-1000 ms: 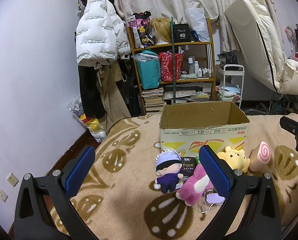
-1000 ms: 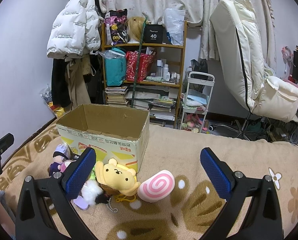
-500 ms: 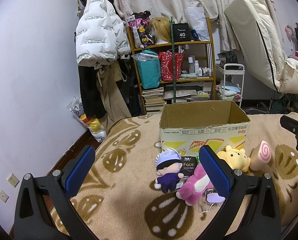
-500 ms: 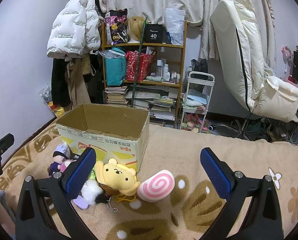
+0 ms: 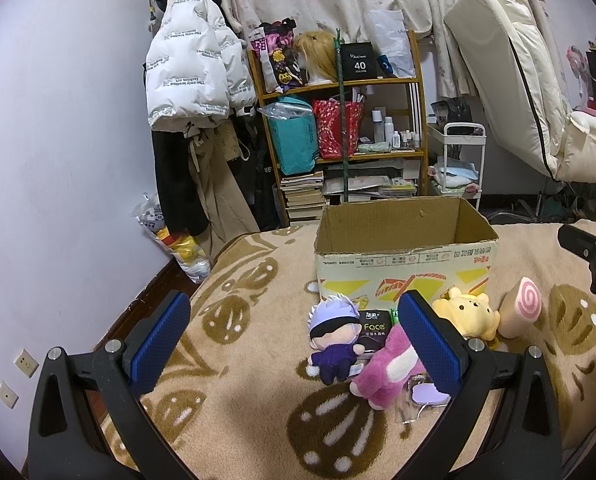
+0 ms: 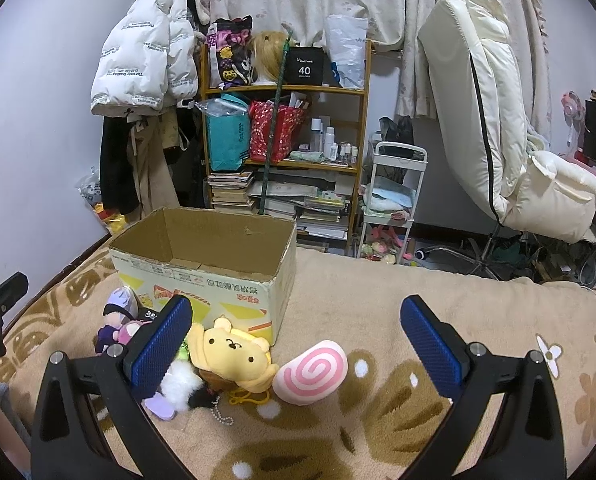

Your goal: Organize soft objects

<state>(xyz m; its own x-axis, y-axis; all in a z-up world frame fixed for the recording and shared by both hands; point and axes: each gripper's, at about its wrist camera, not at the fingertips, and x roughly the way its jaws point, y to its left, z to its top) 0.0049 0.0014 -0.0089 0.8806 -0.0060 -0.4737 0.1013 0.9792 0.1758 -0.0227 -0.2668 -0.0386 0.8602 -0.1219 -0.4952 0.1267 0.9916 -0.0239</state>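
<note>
Plush toys (image 6: 234,356) heaped before empty cardboard box (image 6: 206,264) on bed; both claws, left (image 5: 294,344) and right (image 6: 294,344), released, holding nothing — best grabbed singly, topmost first.

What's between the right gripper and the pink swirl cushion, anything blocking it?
Nothing visible. The pink swirl cushion lies on the blanket in open view between the right gripper fingers, with the yellow bear plush close on its left.

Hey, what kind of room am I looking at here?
Most likely a lived-in bedroom: a patterned blanket covers what looks like a bed, a white puffer jacket hangs on the wall, and a cluttered wooden shelf holds books and bottles.
</note>
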